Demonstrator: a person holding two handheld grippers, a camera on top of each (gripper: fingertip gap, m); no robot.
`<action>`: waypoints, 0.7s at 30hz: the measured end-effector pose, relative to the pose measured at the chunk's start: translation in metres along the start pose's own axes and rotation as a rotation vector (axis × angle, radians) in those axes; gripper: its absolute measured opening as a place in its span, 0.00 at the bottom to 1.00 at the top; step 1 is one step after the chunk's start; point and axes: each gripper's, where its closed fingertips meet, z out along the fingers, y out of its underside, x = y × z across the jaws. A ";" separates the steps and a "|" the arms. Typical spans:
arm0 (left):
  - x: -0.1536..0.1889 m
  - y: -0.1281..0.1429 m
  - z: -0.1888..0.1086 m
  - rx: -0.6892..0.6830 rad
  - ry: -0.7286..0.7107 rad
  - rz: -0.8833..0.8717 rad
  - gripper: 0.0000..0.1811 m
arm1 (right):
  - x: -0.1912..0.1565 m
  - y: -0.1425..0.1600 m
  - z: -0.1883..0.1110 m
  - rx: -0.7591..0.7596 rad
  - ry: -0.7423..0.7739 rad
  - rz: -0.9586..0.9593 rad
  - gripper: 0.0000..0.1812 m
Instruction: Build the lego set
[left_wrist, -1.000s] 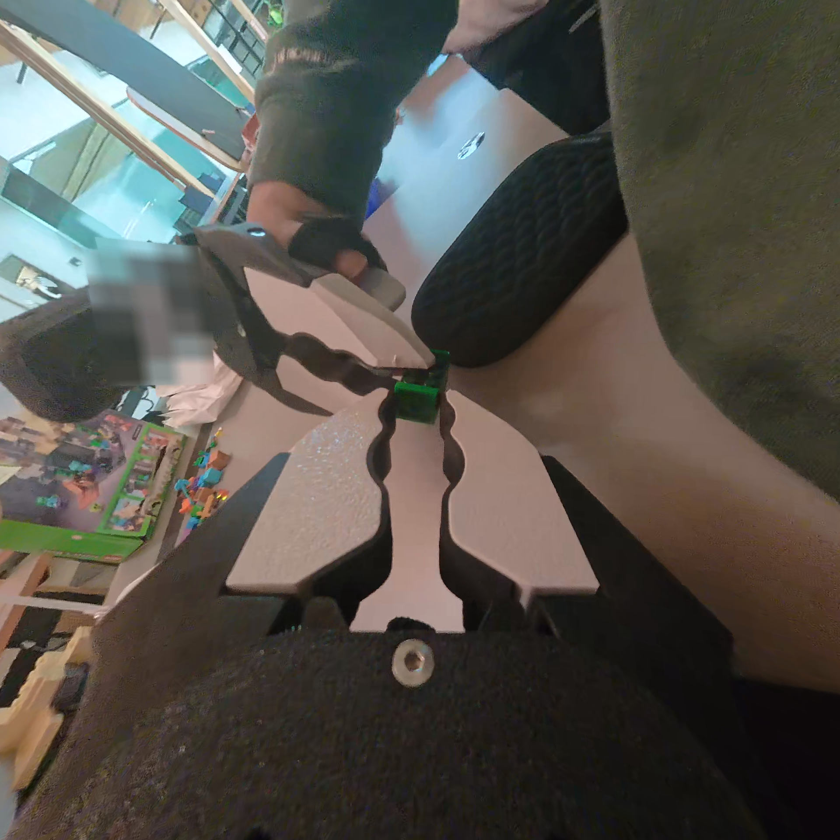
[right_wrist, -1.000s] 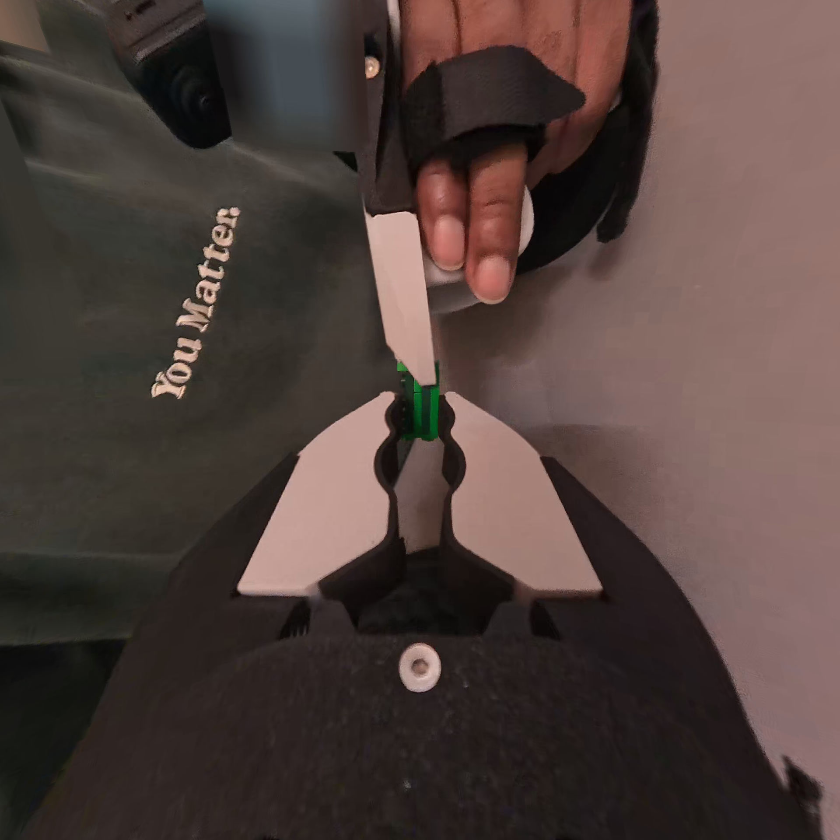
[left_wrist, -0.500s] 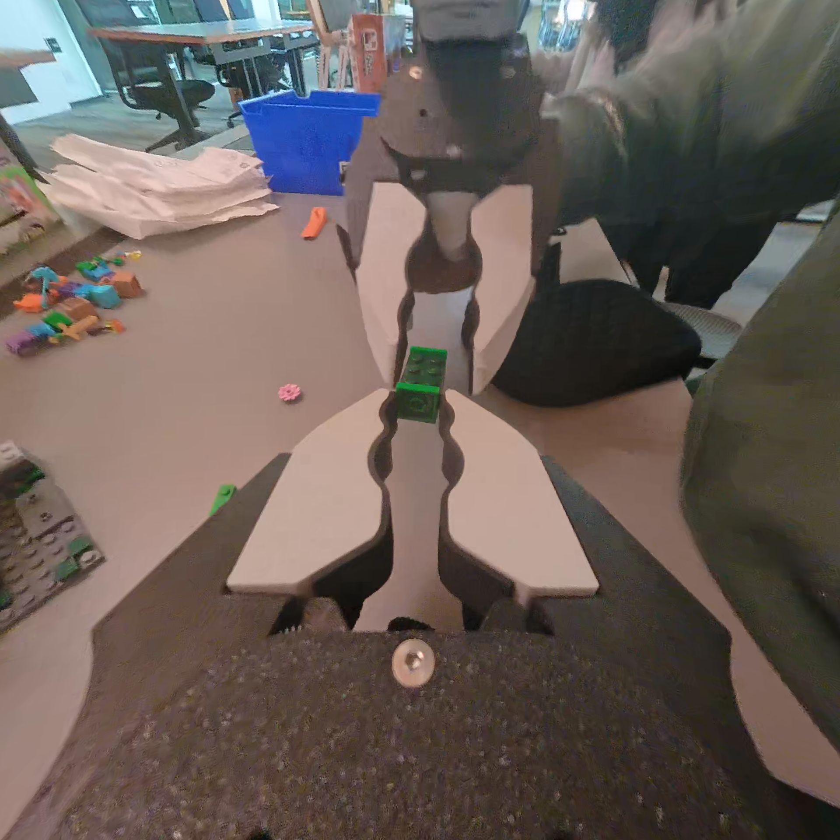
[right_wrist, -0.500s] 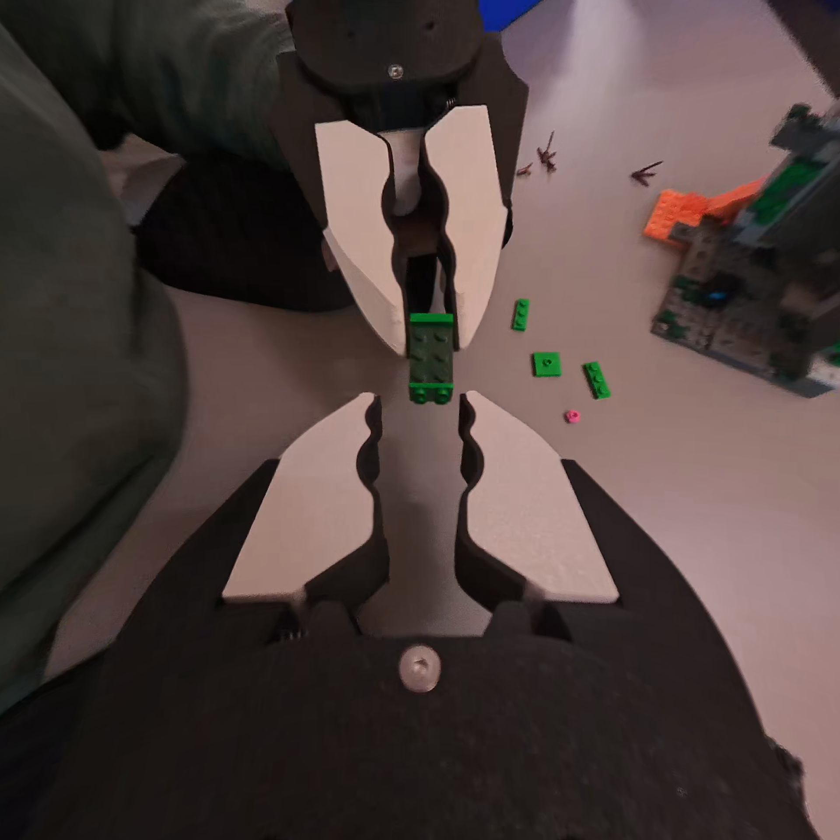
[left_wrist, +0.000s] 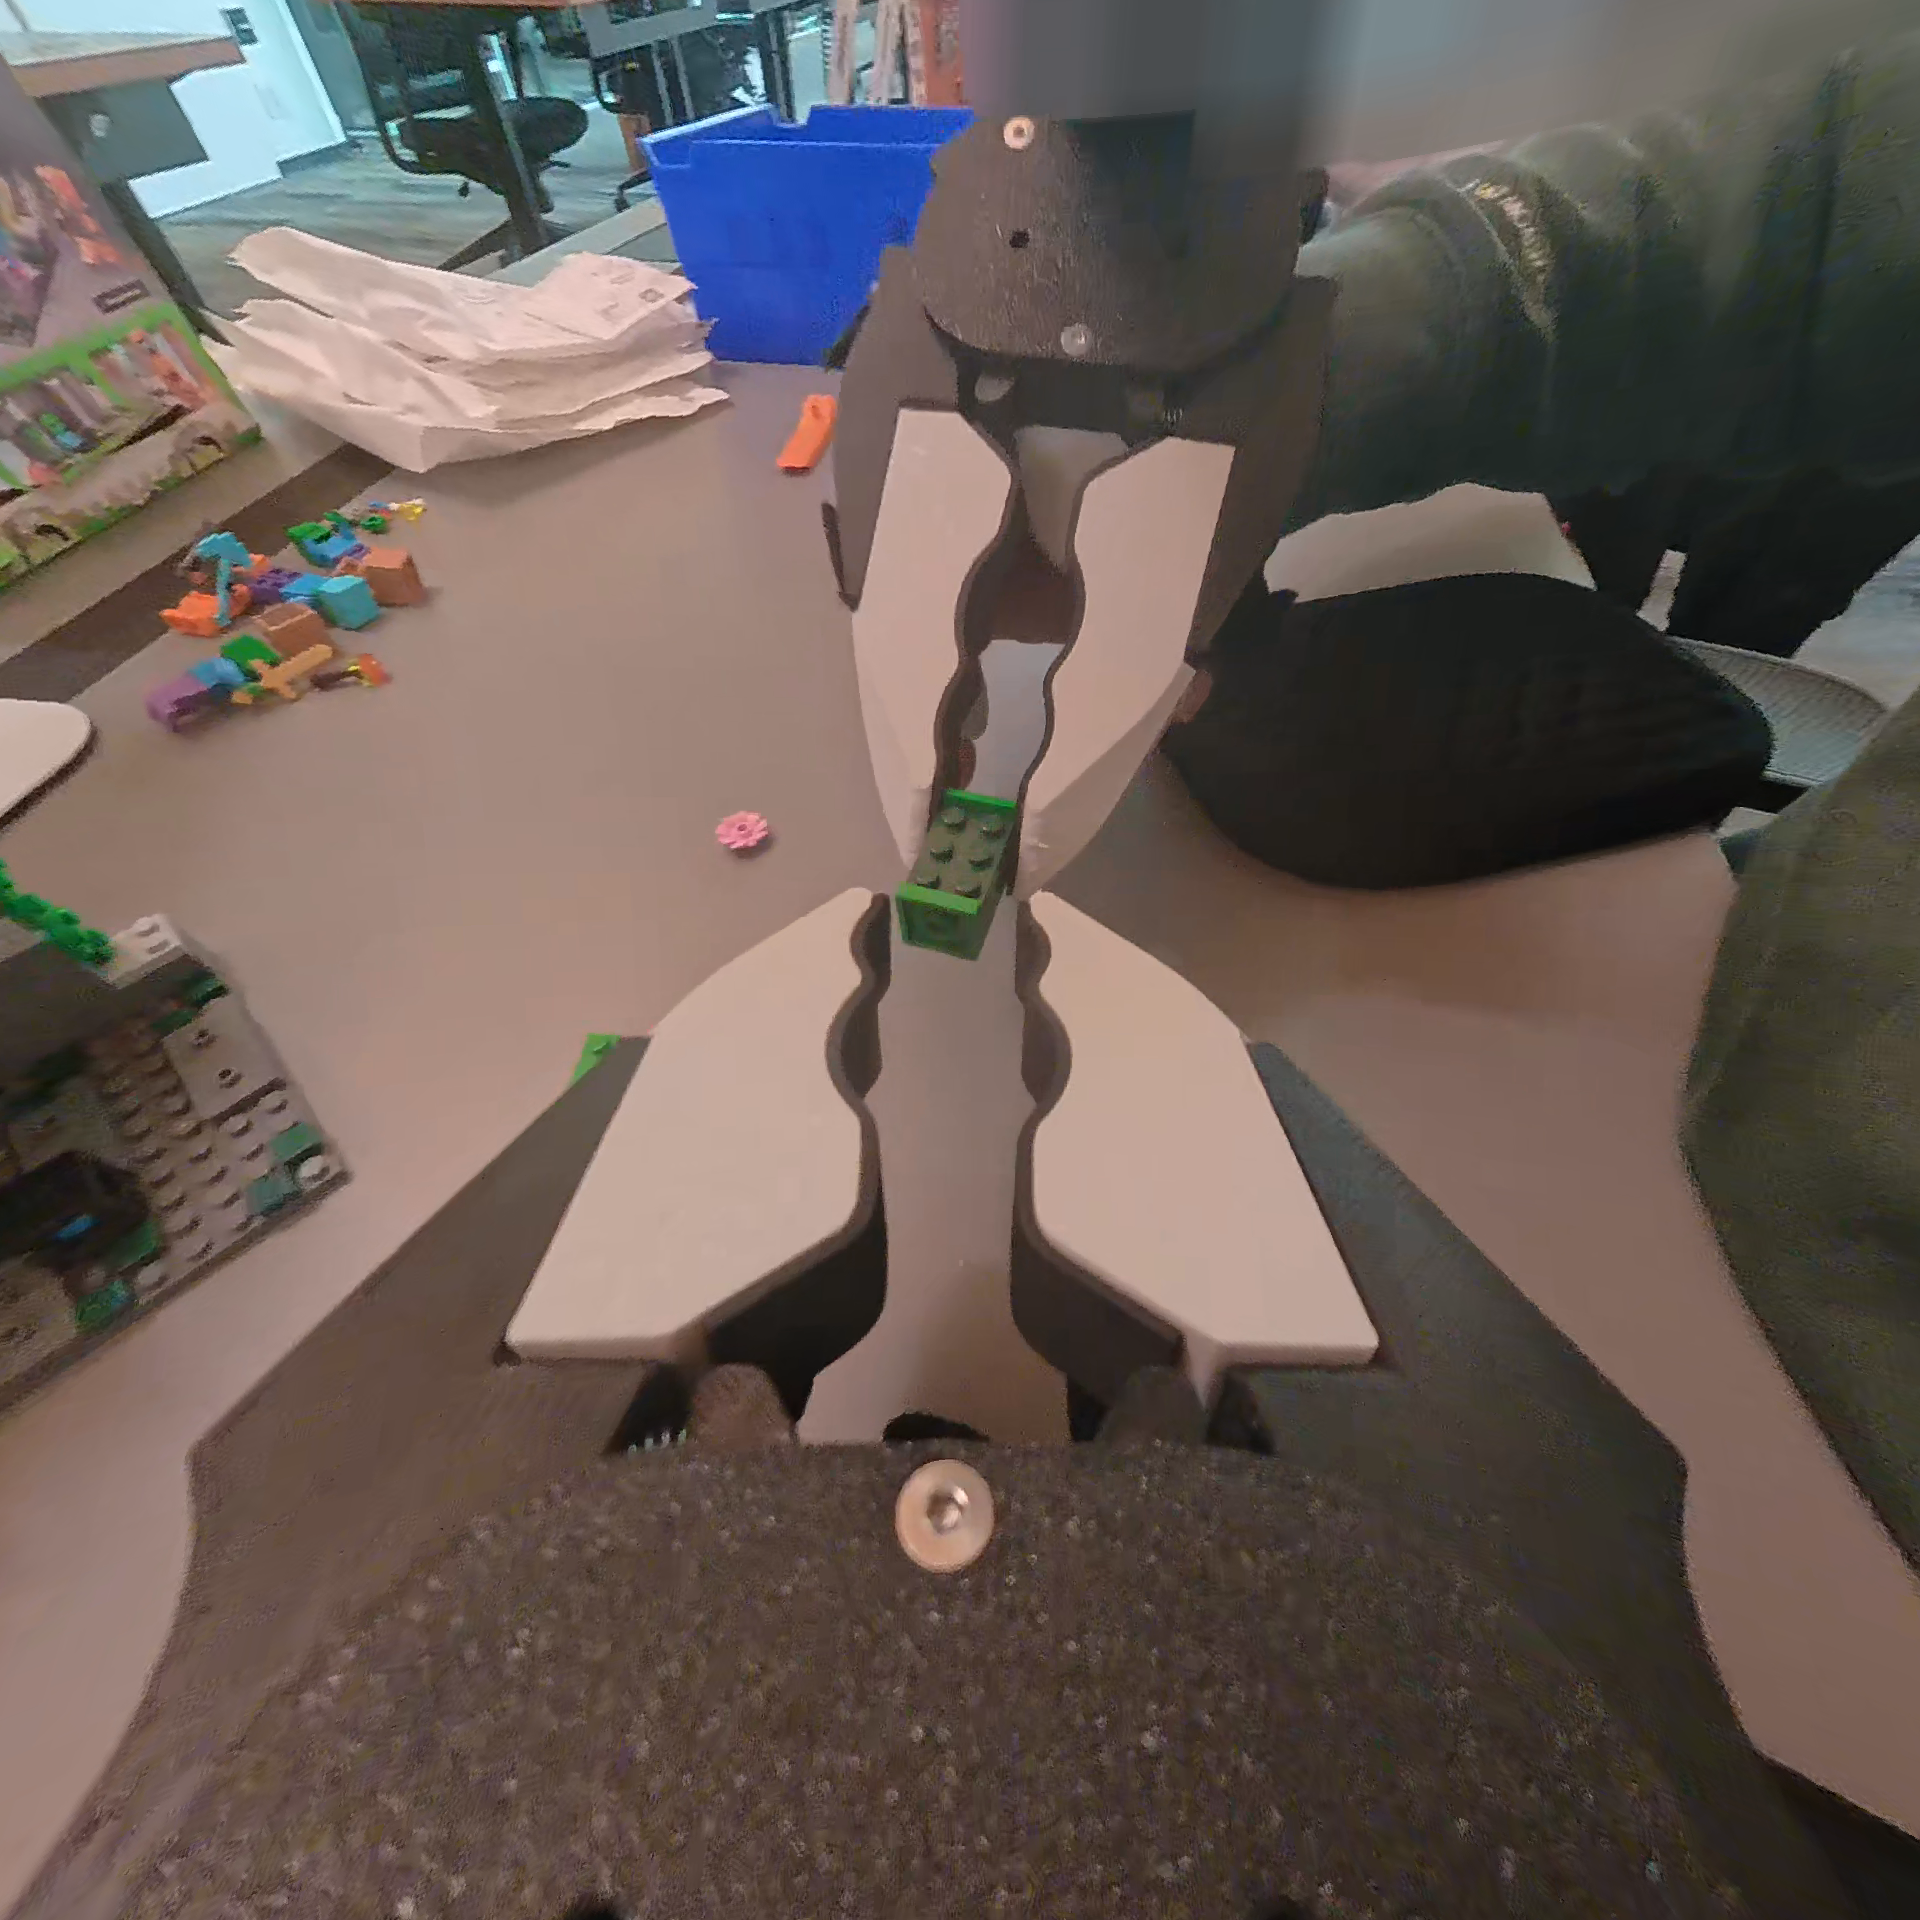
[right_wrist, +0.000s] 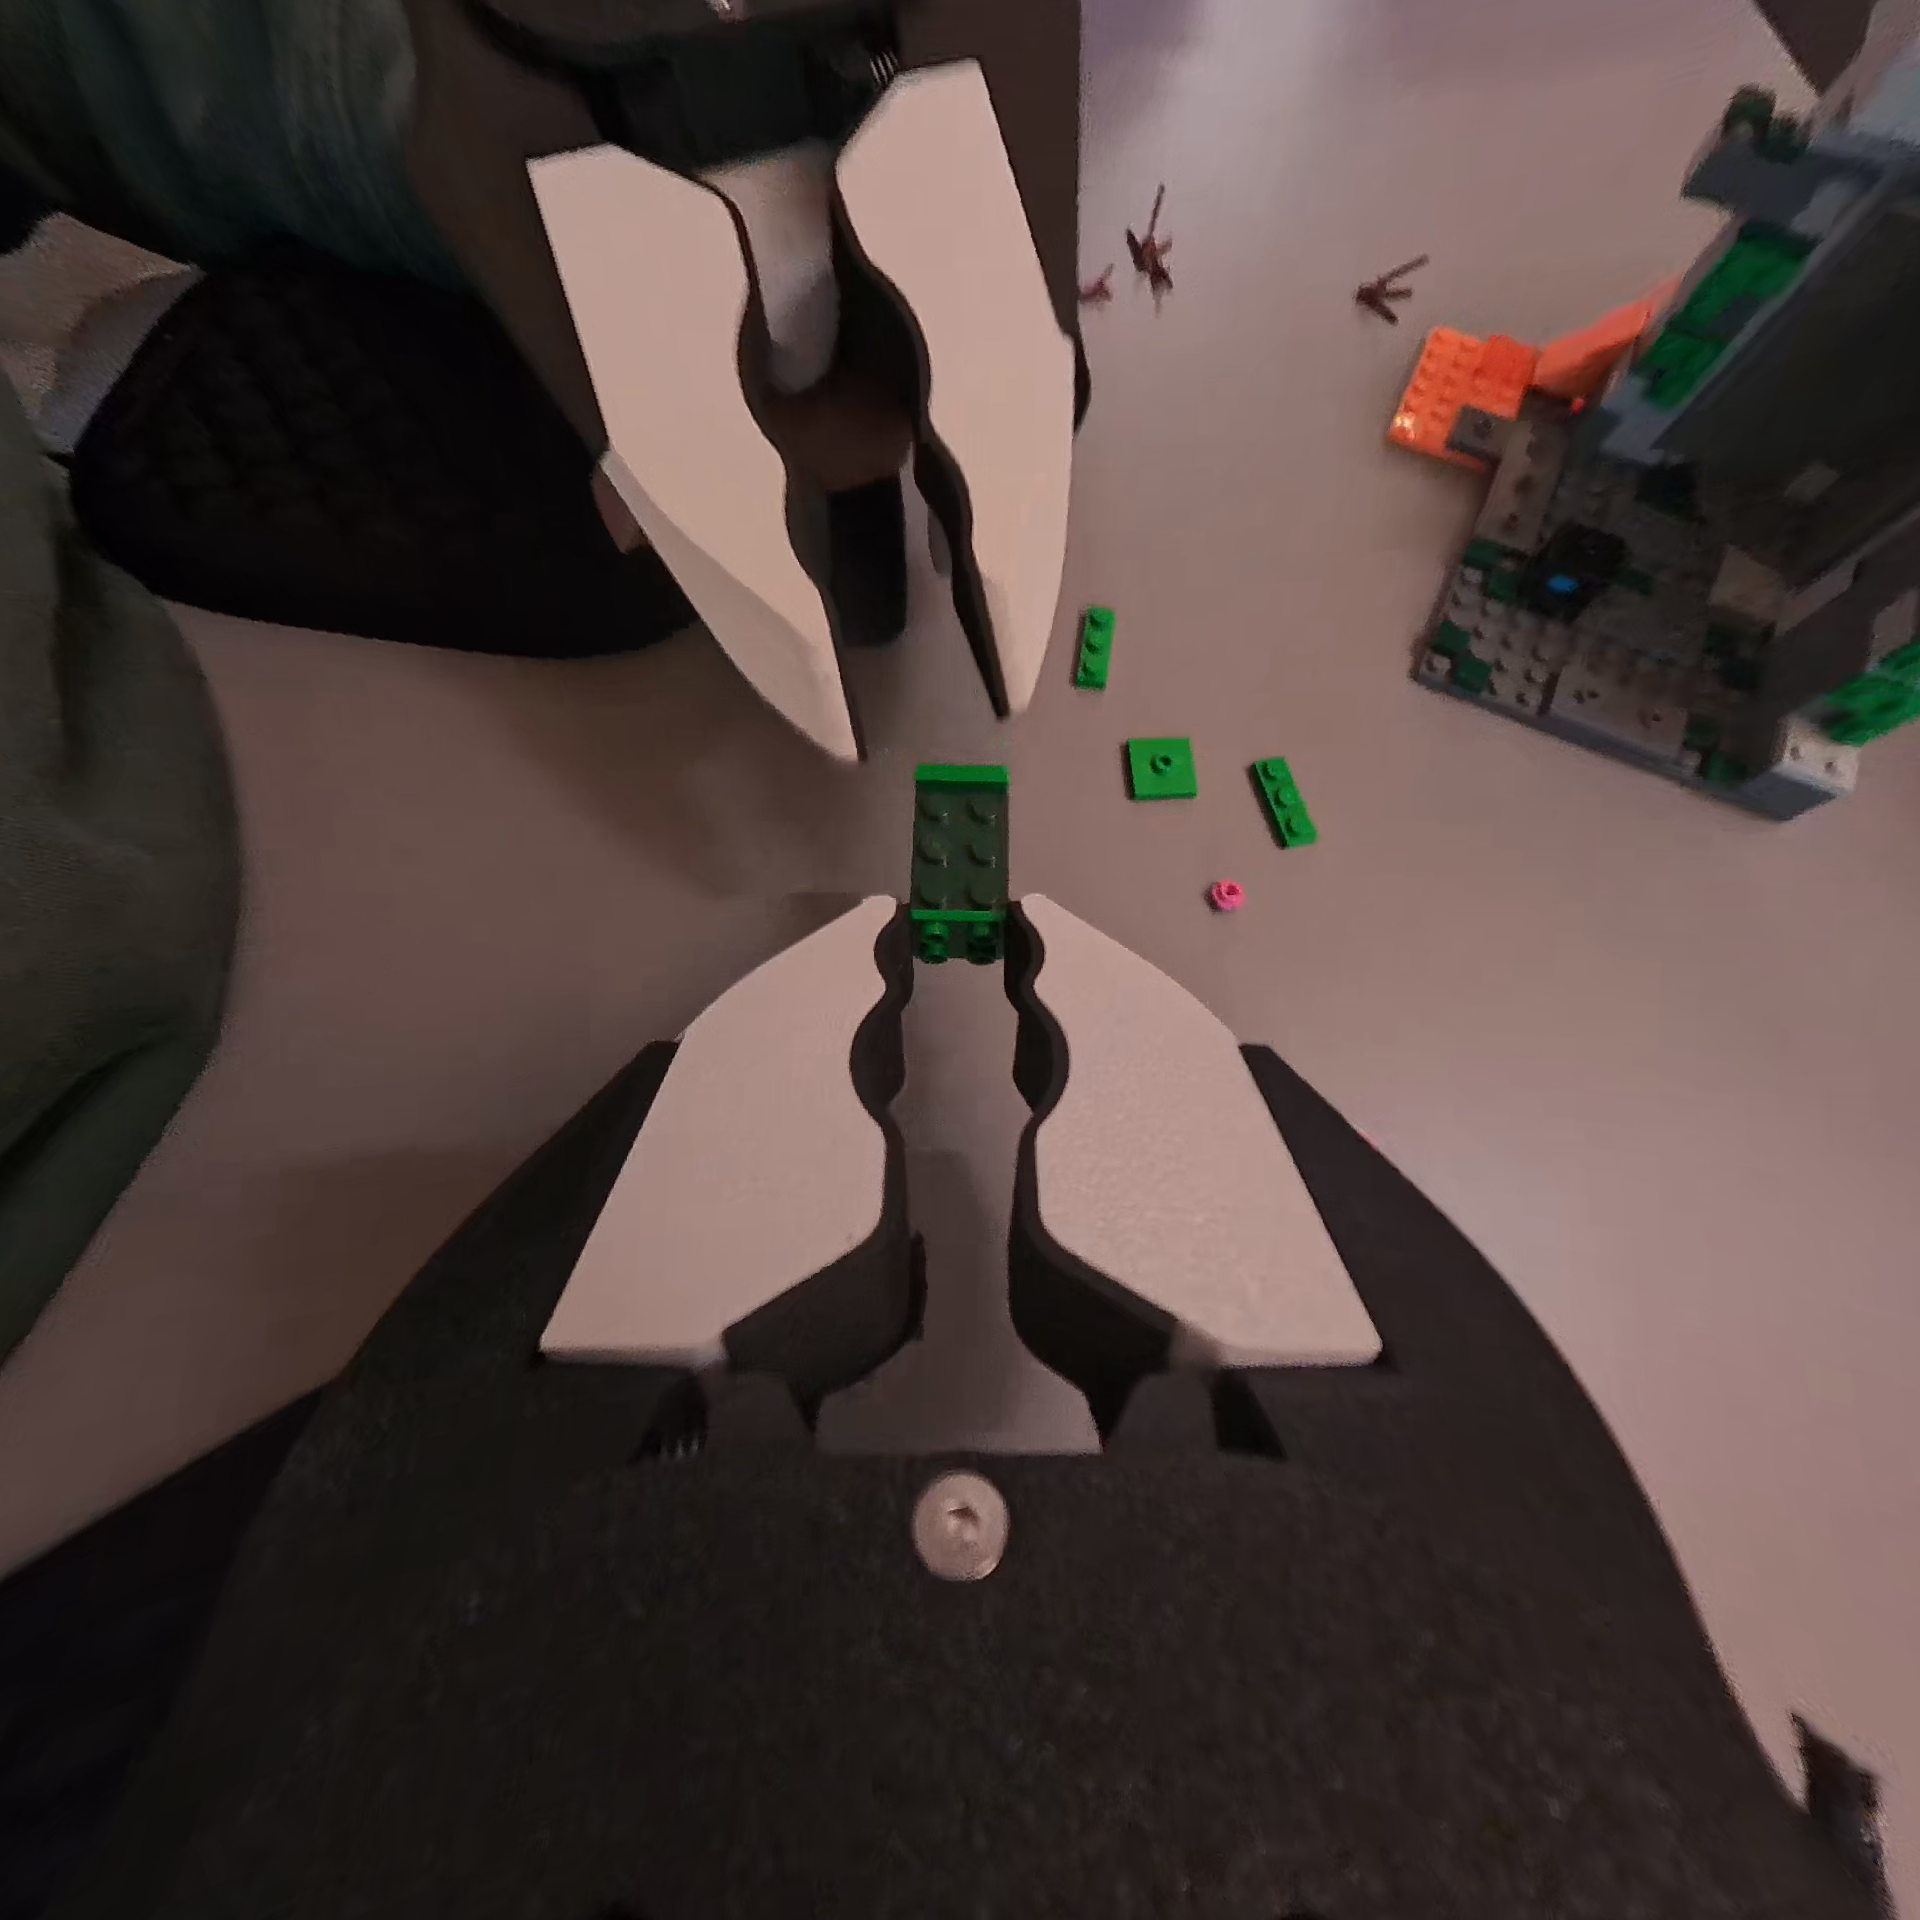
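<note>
My right tongs (right_wrist: 958, 925): closed on 1 green brick stack (right_wrist: 960, 857), held above the bench (right_wrist: 1455, 1039). My left tongs (left_wrist: 943, 914): parted, empty, facing them just beside the stack. Bench: 3 green plates (right_wrist: 1161, 769), 1 pink flower piece (left_wrist: 741, 829), part-built model (right_wrist: 1662, 582).

No writing can be read anywhere here.

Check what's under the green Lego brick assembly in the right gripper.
Only bare grey tabletop shows around the green Lego brick assembly in the right gripper's tips. Its underside and the spot directly below are hidden.
</note>
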 end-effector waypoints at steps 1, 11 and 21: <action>-0.003 0.000 -0.001 -0.001 -0.016 0.000 0.12 | 0.003 0.004 0.001 -0.014 0.007 0.008 0.09; -0.019 0.004 -0.003 -0.006 -0.091 -0.040 0.10 | 0.019 0.032 0.009 -0.172 -0.013 -0.041 0.09; -0.023 0.009 -0.002 -0.020 -0.125 -0.028 0.10 | 0.027 0.039 0.022 -0.268 -0.081 -0.151 0.09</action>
